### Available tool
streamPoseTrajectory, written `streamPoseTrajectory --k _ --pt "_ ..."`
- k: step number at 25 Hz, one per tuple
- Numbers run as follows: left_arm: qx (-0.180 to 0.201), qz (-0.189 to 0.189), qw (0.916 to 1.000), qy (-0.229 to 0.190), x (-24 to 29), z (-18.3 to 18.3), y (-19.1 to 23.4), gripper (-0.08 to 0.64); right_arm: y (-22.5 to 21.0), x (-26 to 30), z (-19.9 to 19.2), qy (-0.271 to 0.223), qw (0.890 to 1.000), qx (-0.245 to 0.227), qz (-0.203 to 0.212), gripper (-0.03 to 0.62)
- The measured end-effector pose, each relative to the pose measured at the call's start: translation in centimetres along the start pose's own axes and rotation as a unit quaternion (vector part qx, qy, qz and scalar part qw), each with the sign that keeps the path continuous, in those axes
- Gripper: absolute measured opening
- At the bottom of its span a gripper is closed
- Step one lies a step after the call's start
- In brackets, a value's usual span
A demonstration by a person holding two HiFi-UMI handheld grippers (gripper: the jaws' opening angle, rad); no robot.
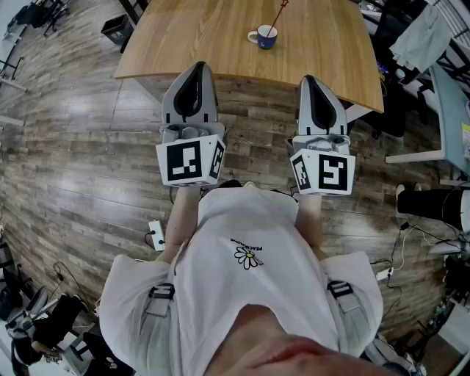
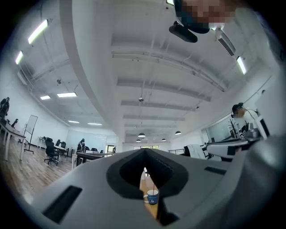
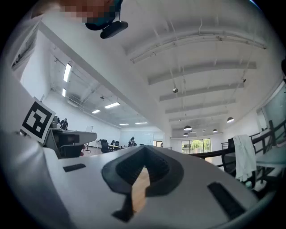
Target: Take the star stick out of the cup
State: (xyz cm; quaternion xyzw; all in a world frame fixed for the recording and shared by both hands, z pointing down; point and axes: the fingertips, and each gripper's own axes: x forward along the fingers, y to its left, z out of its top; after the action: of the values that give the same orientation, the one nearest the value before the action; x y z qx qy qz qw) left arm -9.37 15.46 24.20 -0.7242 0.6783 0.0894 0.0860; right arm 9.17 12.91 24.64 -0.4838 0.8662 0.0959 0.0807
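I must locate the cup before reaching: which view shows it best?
The head view: the blue cup stands whole on the table, star stick inside. The left gripper view shows it tiny, far beyond its jaws; the right gripper view misses it.

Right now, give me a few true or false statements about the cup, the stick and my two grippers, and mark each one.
1. The star stick stands in the cup. True.
2. The cup lies tipped over on the floor. False: it stands upright on the table.
3. The right gripper grips the stick. False: its jaws are shut on nothing, short of the cup.
4. The left gripper is also shut and empty. True.
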Motion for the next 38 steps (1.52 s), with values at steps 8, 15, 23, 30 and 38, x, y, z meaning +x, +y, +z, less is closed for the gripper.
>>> streamPoseTrajectory --k 8,15,23,30,38 --pt "0.009 -0.006 0.9999 0.003 0.9 -0.2 0.1 0.015 0.8 0.7 -0.4 0.006 1.000 -0.014 0.009 0.004" --pt "0.005 -0.013 0.9998 0.012 1.3 -1.3 0.0 0.015 -0.6 0.4 -0.3 -0.006 0.999 0.029 -0.021 0.005" --pt "-0.053 -0.018 0.9952 0.080 2.3 -4.1 -0.4 0.015 -1.3 0.1 -1.0 0.011 0.999 0.032 -0.025 0.005" --pt "-0.053 -0.018 0.9945 0.088 2.1 -5.5 -0.7 0.015 -1.7 -1.8 -1.4 -0.004 0.999 0.024 -0.038 0.005" --pt "-0.045 -0.035 0.9947 0.086 4.7 -6.2 -1.7 0.015 -3.2 -0.4 -3.6 0.019 0.998 0.031 -0.047 0.005"
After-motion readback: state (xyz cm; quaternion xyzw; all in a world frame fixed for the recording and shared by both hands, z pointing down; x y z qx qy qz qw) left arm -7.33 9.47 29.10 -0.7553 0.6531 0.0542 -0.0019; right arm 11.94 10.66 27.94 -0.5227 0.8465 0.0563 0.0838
